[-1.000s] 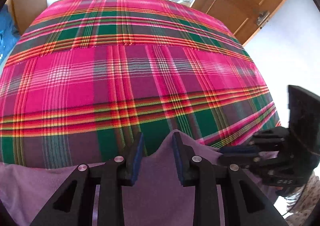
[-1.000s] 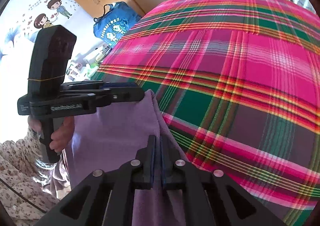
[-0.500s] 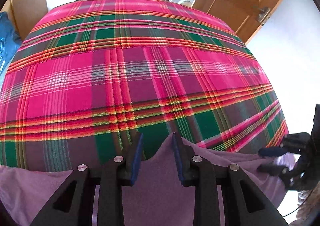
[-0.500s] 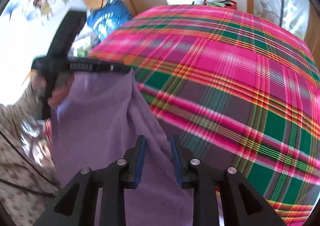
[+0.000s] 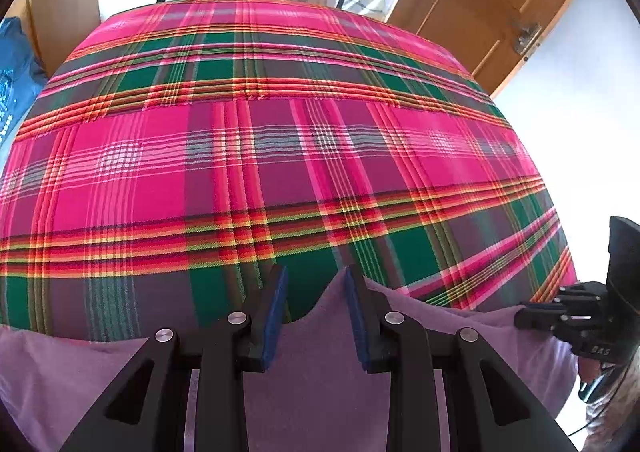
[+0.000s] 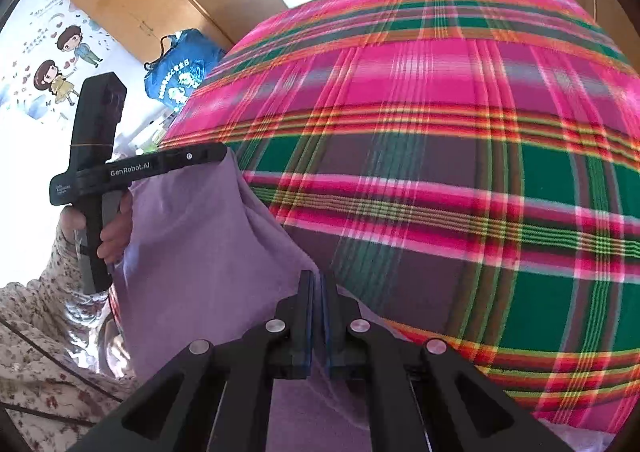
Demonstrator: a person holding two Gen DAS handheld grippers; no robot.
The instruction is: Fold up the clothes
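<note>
**Right gripper re-clamped on the purple garment's edge**

A bed spread with a pink, green and orange plaid blanket (image 5: 280, 156) filled both views, with a wooden door (image 5: 492, 8) beyond its far corner and a blue bag (image 6: 180, 72) by the wardrobe.

The right gripper (image 6: 317, 316) had its blue-padded jaws pressed together, and in the right wrist view a ridge of the purple garment (image 6: 192, 252) ran up into the narrow slit between them, so it appeared to be pinching the cloth's edge. Half a second before, those same jaws had stood apart over the fabric, and a second before they were nearly closed; the hand had let go, slid sideways along the hem away from its partner, and bitten down again at a new spot.

The left gripper (image 5: 316, 316) was partly open, as it had been throughout the last second, with a peak of the garment rising against its right-hand pad (image 5: 356, 316); whether the left-hand pad touched cloth could not be told from its own camera. From the right wrist view its tip lay on the garment's upper corner, held by a hand (image 6: 114, 228) in a floral sleeve (image 6: 44, 332).

The garment hung at the near edge of the bed, between the two tools, with most of it off the blanket. With the grips now spaced wider, the cloth looked ready to be stretched flat and laid on the blanket for a first fold.
</note>
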